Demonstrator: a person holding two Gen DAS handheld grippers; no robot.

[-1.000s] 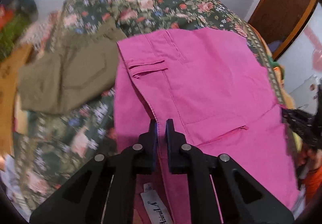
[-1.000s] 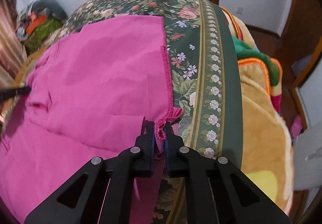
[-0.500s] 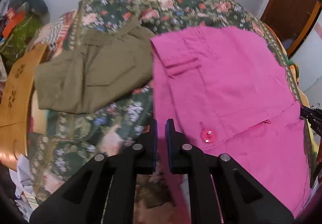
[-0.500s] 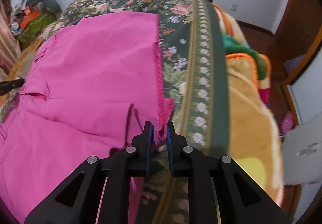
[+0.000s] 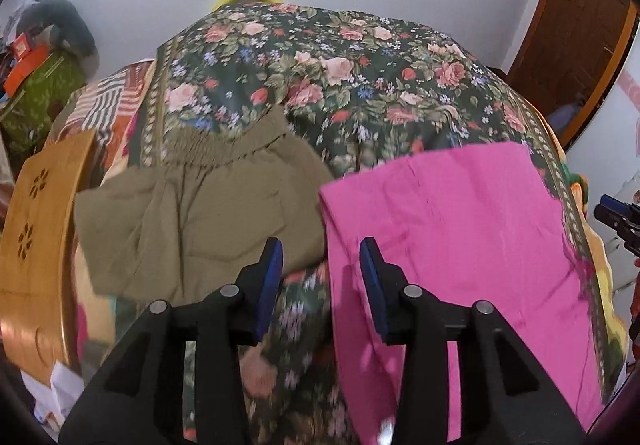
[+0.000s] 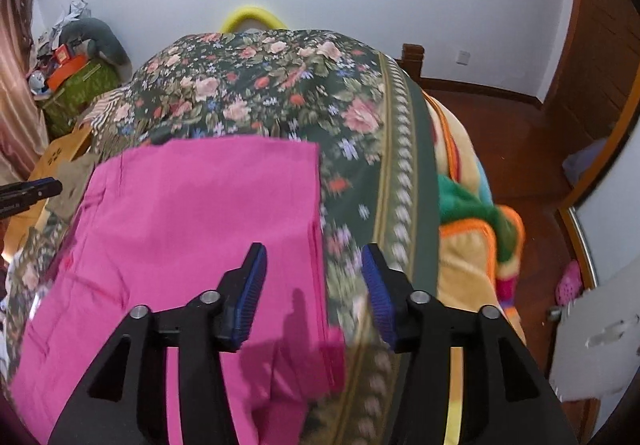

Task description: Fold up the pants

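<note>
Now that both the left gripper (image 5: 320, 277) and right gripper (image 6: 314, 285) are released, the pink pants (image 5: 460, 229) are left folded at 2 o'clock

Soft daylight, fisheye warp, motion blur

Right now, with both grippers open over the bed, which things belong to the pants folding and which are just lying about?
Part of the job:
- pink pants, folded on the floral bedspread
- left gripper, open
- right gripper, open

Lying about:
- olive pants
- wooden board
- yellow blanket
</note>
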